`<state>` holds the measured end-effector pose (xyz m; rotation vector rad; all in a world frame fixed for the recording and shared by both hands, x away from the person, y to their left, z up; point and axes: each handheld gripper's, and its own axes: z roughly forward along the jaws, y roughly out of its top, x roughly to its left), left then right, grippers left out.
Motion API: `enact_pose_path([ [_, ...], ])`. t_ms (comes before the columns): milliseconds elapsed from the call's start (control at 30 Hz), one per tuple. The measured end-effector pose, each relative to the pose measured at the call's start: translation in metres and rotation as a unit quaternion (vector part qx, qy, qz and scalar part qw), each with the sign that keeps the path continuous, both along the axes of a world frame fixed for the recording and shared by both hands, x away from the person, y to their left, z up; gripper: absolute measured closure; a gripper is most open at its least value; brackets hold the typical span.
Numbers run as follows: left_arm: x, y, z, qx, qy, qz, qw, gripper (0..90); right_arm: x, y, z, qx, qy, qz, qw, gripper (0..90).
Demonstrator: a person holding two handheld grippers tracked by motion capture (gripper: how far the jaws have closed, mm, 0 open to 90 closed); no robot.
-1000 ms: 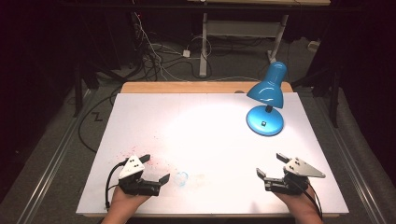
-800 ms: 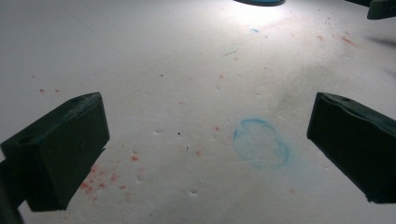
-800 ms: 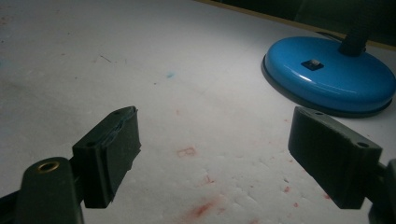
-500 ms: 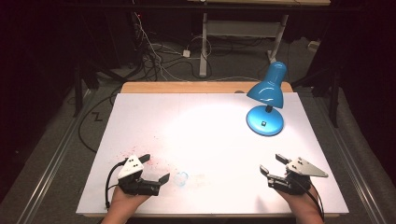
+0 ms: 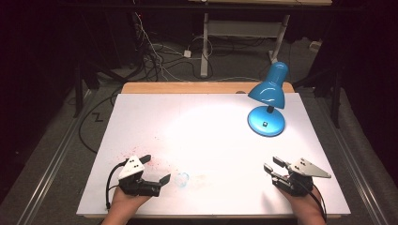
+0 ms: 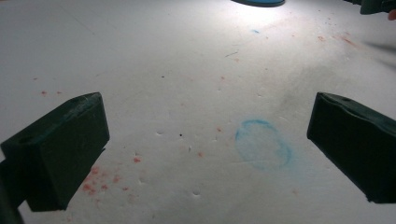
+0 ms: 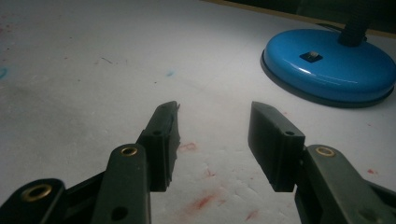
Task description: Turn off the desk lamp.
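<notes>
We rest our left gripper (image 5: 155,169) near the table's (image 5: 211,136) near-left corner, its jaws spread wide and empty; just to its right, close to the nearer jaw tip, lies a faint blue ring mark (image 5: 182,179) on the white surface; in the left gripper view that blue ring mark (image 6: 263,144) sits between the two jaws, closer to the right one, among scattered red specks (image 6: 100,182). Our right gripper (image 5: 273,165) lies near the near-right corner, well apart from the left; its jaws are parted and hold nothing, pointing toward the blue lamp (image 5: 267,101), whose round base (image 7: 329,65) stands at the far right of the table with the shade tilted over it.
</notes>
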<state>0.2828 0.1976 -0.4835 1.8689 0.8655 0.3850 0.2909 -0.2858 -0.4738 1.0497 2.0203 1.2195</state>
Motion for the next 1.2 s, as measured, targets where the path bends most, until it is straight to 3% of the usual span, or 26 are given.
enact_pose_path([
  [233,0.0,0.0,0.0,0.001,0.0,0.001,1.0,0.0,0.001,-0.003,0.0,0.007,0.008,-0.002,0.9999,72.9],
  [567,0.001,0.0,0.0,0.001,-0.001,0.001,1.0,0.0,0.001,-0.004,-0.001,-0.001,0.009,-0.002,1.0,89.6],
  [900,0.001,-0.001,-0.001,0.003,-0.004,0.001,1.0,0.0,0.004,-0.008,-0.001,-0.004,0.015,-0.002,0.9999,90.0],
  [1200,0.005,-0.001,-0.003,0.011,0.006,-0.001,0.9999,0.0,0.017,-0.012,-0.001,-0.009,0.002,-0.019,0.9998,90.0],
])
